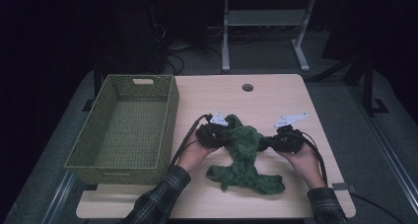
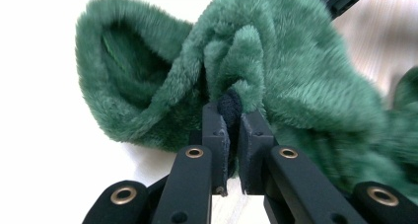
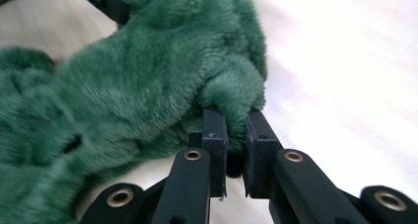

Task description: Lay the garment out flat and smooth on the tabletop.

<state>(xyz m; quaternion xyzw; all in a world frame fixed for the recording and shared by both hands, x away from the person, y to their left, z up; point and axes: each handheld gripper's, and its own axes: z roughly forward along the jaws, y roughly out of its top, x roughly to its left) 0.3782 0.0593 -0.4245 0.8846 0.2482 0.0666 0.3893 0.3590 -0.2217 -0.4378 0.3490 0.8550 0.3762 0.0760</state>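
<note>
A fuzzy green garment [image 1: 244, 157] lies crumpled on the wooden table [image 1: 276, 95], its upper part bunched between the two grippers. My left gripper [image 1: 223, 136] grips its left side; in the left gripper view the gripper [image 2: 234, 116] is shut on a fold of the green fur [image 2: 276, 61]. My right gripper [image 1: 270, 142] holds the right side; the right gripper view has that gripper [image 3: 235, 119] shut on a tuft of the garment [image 3: 148, 76]. A hand holds each gripper from below.
A green woven basket [image 1: 170, 110] with nothing visible inside stands on the table's left side, close to my left gripper. A round cable hole [image 1: 247, 87] is near the far edge. Bare tabletop extends beyond the garment. Table legs [image 1: 226, 36] and cables stand behind.
</note>
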